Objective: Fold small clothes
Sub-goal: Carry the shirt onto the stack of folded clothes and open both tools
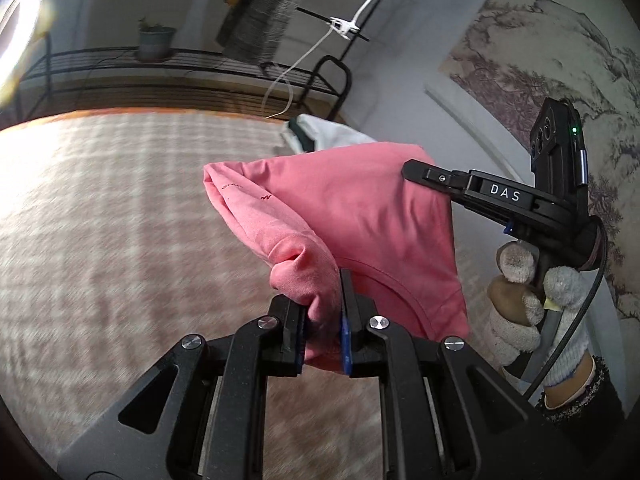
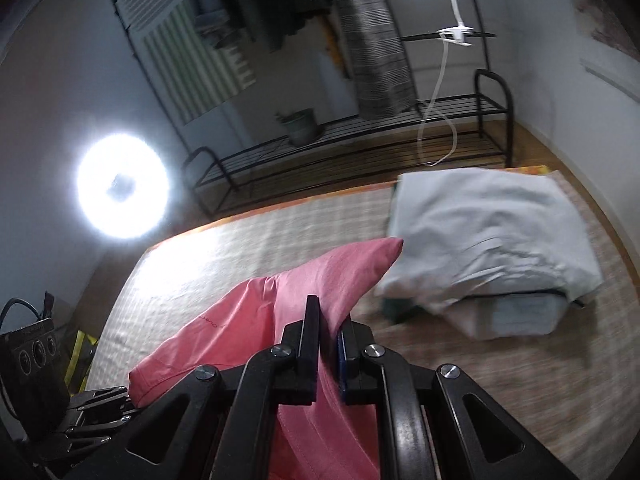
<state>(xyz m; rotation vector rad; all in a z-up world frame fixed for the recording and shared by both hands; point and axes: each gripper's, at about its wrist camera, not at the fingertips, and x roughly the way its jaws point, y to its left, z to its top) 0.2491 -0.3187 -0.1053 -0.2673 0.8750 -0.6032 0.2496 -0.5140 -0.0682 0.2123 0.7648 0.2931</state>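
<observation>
A small pink garment (image 1: 348, 216) hangs in the air above the checked bed cover (image 1: 120, 208), held by both grippers. My left gripper (image 1: 324, 312) is shut on a bunched fold of it. My right gripper (image 1: 416, 172) shows at the right of the left wrist view, clamped on the garment's far edge, held by a gloved hand (image 1: 532, 304). In the right wrist view the right gripper (image 2: 330, 332) is shut on the pink garment (image 2: 256, 312), which drapes left toward the left gripper's body (image 2: 96, 408).
A pile of folded pale clothes (image 2: 492, 240) lies on the bed cover (image 2: 520, 368) to the right, also seen behind the garment (image 1: 328, 132). A black metal rack (image 2: 360, 140) with a plant pot (image 2: 300, 126) stands beyond the bed. A bright ring light (image 2: 122, 190) glares left.
</observation>
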